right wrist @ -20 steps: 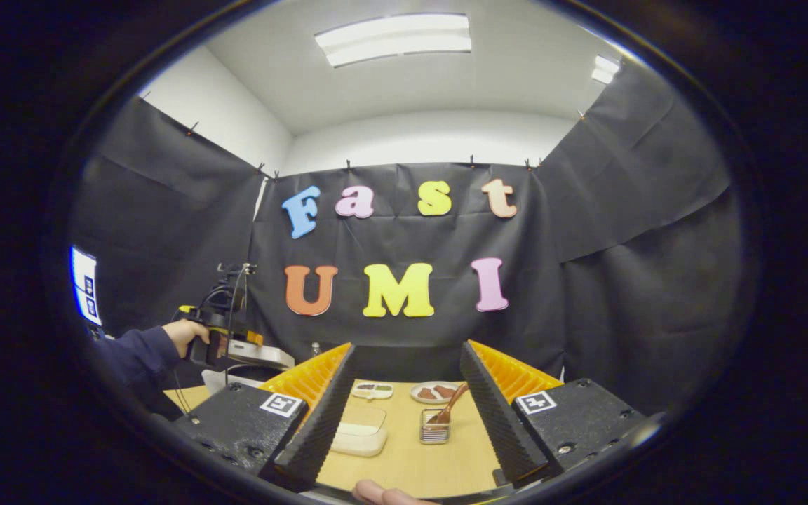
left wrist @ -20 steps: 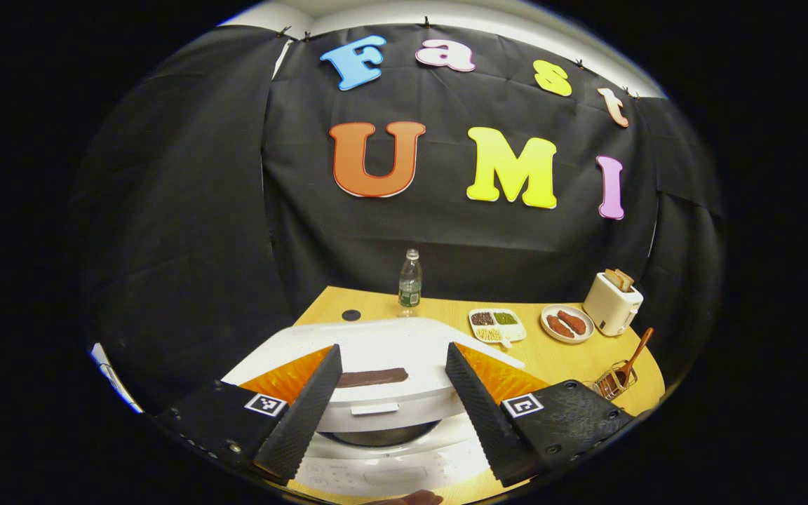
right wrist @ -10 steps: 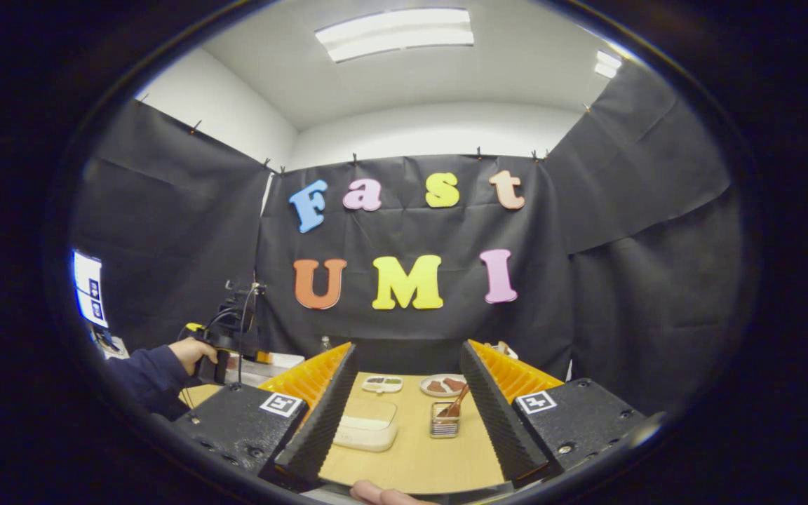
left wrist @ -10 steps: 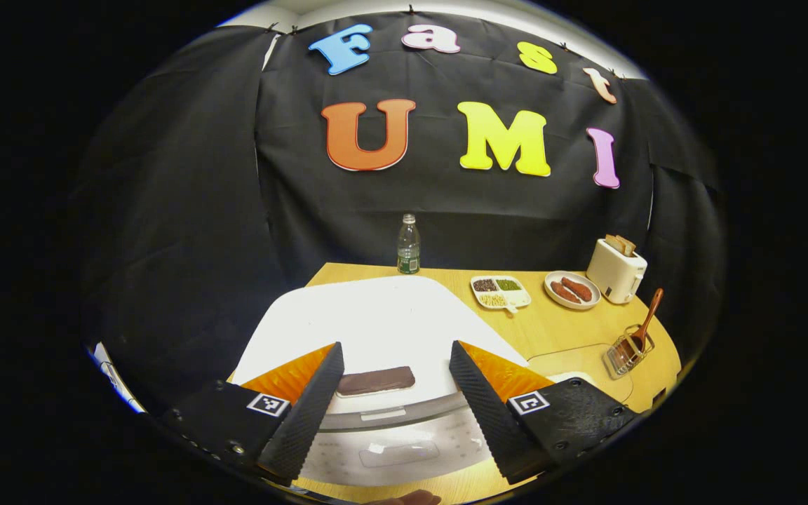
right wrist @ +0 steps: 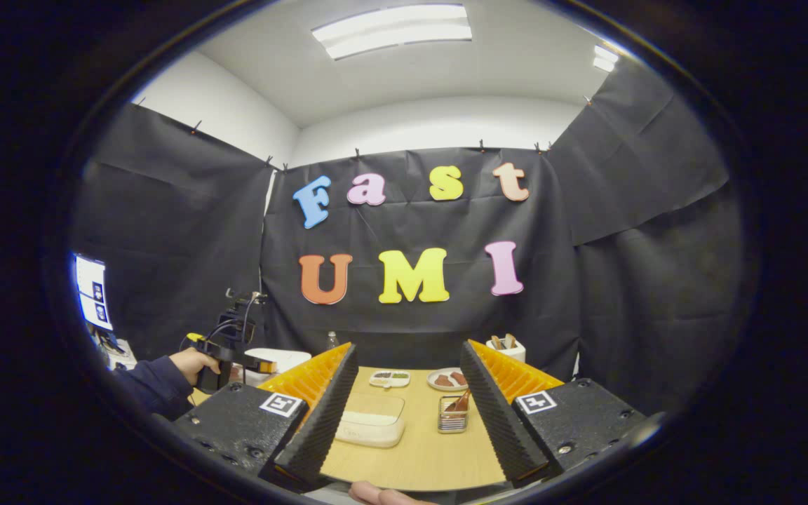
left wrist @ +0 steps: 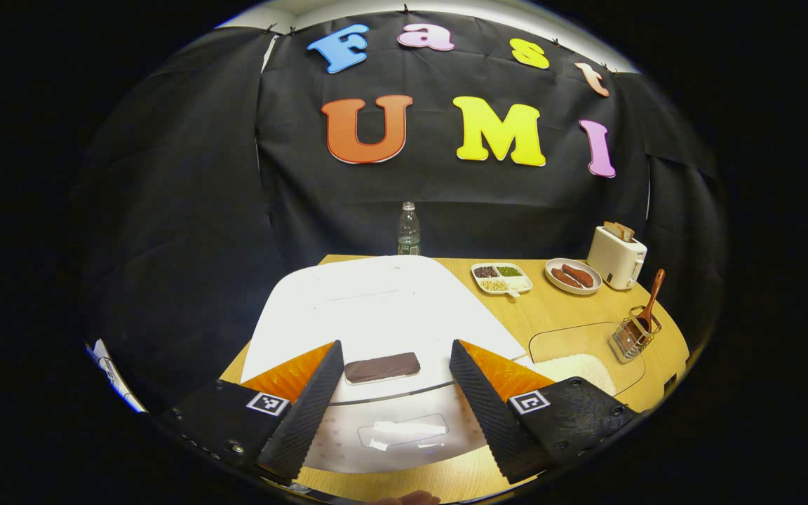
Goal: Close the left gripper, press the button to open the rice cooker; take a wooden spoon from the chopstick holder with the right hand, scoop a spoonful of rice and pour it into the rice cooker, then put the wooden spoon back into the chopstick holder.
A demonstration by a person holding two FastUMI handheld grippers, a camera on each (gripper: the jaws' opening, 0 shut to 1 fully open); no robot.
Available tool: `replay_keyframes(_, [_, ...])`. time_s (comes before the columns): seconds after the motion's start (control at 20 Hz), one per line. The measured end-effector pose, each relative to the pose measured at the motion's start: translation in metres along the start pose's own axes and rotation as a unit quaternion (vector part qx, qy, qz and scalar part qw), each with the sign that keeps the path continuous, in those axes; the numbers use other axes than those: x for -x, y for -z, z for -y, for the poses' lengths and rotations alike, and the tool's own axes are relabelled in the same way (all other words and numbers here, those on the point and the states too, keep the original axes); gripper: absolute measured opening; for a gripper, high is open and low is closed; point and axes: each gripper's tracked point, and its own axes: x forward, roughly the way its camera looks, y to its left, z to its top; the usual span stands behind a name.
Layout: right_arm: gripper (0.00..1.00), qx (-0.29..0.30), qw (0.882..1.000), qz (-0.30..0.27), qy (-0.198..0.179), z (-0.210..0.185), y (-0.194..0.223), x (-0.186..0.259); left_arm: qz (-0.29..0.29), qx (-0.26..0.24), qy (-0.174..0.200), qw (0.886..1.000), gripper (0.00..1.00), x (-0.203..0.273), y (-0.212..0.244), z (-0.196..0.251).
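Hovering over the rice cooker (left wrist: 376,308), the left gripper (left wrist: 393,400) sits spread, unready to press; the right gripper (right wrist: 404,414), also spread, faces the spoon (right wrist: 461,402).

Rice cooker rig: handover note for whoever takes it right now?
Left gripper: open, over the rice cooker front, jaws either side of the dark lid button.
Right gripper: open, empty, facing the chopstick holder.
Wooden spoon stands in the holder; rice sits in the clear container beside it.
Lid looks shut.
Done: nothing.
Left: close left gripper, press button, then spoon, scoop, pour, return.
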Motion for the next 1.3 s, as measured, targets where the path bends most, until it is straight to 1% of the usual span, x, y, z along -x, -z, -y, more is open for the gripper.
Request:
replay_keyframes(0.1, [0.96,-0.003,1.0,-0.007,-0.004,-0.003,0.005,-0.001,0.007,-0.001,-0.006,1.0,0.99,0.0,0.003,-0.001])
replay_keyframes(0.15, [1.0,-0.001,1.0,-0.009,-0.005,-0.005,0.007,-0.001,0.011,0.0,-0.008,1.0,0.99,-0.001,0.003,-0.001])
replay_keyframes(0.2, [0.96,0.002,1.0,-0.011,-0.005,-0.007,0.009,-0.002,0.015,0.001,-0.009,1.0,0.99,-0.001,0.003,0.0])
replay_keyframes(0.35, [0.95,0.01,1.0,-0.012,-0.005,-0.008,0.011,-0.002,0.021,0.003,-0.011,1.0,0.99,-0.002,0.005,0.0])
replay_keyframes(1.0, [0.96,0.0,1.0,-0.018,0.021,0.011,0.014,-0.003,0.029,0.029,-0.014,0.999,1.0,-0.006,0.009,-0.002])
replay_keyframes(1.05, [0.92,-0.002,1.0,-0.018,0.021,0.012,0.014,-0.004,0.031,0.029,-0.015,0.999,1.0,-0.005,0.005,-0.003])
replay_keyframes(1.1, [0.95,-0.002,1.0,-0.019,0.023,0.013,0.015,-0.004,0.035,0.028,-0.018,0.999,0.99,-0.003,0.004,-0.003])
replay_keyframes(1.2, [0.95,-0.002,1.0,-0.018,0.024,0.015,0.015,-0.005,0.048,0.039,-0.026,0.998,0.97,0.001,0.0,-0.008])
replay_keyframes(1.25, [0.91,-0.003,1.0,-0.02,0.024,0.015,0.016,-0.006,0.048,0.046,-0.026,0.997,0.96,0.004,0.0,-0.007])
replay_keyframes(1.3, [0.91,-0.004,0.999,-0.022,0.024,0.015,0.018,-0.008,0.054,0.048,-0.028,0.997,0.96,0.01,-0.003,-0.006])
